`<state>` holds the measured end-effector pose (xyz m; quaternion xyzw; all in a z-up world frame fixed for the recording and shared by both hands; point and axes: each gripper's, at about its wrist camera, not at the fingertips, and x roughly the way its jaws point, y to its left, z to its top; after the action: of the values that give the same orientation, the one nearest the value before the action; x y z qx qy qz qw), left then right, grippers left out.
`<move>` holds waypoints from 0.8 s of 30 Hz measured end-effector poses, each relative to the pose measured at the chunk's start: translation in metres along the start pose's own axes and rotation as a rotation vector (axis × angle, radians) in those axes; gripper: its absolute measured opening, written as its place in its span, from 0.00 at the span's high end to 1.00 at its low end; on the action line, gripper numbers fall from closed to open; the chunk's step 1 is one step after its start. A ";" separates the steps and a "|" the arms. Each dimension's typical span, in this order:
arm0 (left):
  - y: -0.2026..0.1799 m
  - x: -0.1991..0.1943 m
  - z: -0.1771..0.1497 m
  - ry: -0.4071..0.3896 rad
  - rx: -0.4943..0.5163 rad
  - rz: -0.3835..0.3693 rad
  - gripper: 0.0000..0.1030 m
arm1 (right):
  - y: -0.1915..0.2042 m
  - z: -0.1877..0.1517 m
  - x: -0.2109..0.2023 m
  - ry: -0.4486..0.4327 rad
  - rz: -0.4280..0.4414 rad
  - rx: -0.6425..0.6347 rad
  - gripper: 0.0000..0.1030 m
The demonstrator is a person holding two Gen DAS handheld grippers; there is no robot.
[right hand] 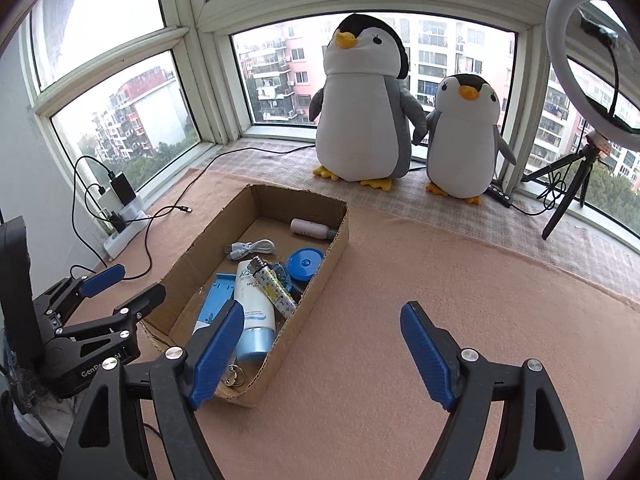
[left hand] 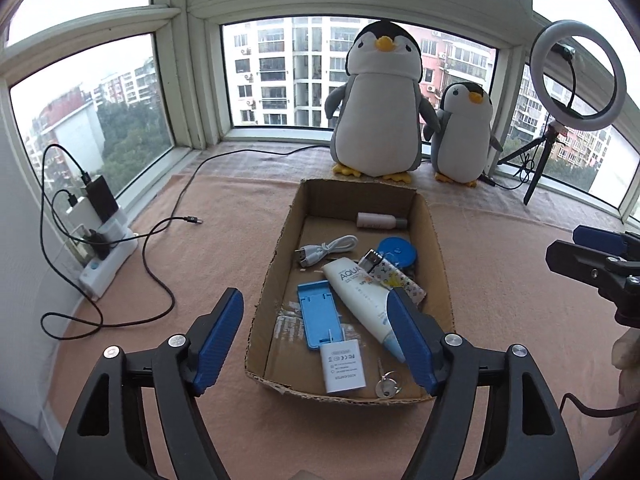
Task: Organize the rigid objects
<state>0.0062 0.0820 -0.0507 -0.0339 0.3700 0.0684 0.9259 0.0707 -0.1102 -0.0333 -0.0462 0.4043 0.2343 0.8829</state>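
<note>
Pink blanket point(right hand: 400, 280) covers a bay-window ledge where two plush penguins point(left hand: 376, 100) and a ring light point(left hand: 578, 76) stand against the glass, and a charging cable point(left hand: 160, 232) trails across the cloth from a power strip point(left hand: 104, 256) at the left. On the blanket sits an open cardboard box point(left hand: 434, 232) that already holds the rigid objects: a sunscreen tube point(left hand: 360, 296), a blue phone stand point(left hand: 318, 316), a white charger point(left hand: 344, 368), a key ring point(left hand: 386, 386), a patterned lighter point(left hand: 394, 276), a blue round tin point(left hand: 396, 252), a coiled white cable point(left hand: 328, 250) and a small bottle point(left hand: 380, 221). The left gripper point(left hand: 316, 340) hovers over the near end of the box with its jaws wide apart and nothing between them; the right gripper point(right hand: 322, 354) hangs over bare blanket just beside the box, likewise spread and empty. The tube's long axis runs diagonally, cap toward the near right corner and flat tail toward the far left; it overlaps the lighter, which lies on its own slant. Reaching in for either could drag the other, since they touch, and a jaw tip could catch the low cardboard wall and shove the light box along the cloth. The keys lie flat and small, so a pinch there may well slip.
</note>
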 end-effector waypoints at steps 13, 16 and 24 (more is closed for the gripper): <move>-0.028 -0.052 0.008 -0.066 0.049 -0.044 0.21 | -0.007 -0.009 -0.061 -0.102 -0.079 0.056 0.15; -0.031 -0.055 0.007 -0.070 0.057 -0.045 0.21 | -0.005 -0.015 -0.067 -0.111 -0.135 0.058 0.15; -0.035 -0.052 0.002 -0.048 0.068 -0.059 0.21 | -0.003 -0.027 -0.071 -0.103 -0.200 0.073 0.14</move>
<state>-0.0245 0.0422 -0.0133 -0.0116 0.3486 0.0292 0.9368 0.0133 -0.1473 0.0005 -0.0419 0.3599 0.1325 0.9226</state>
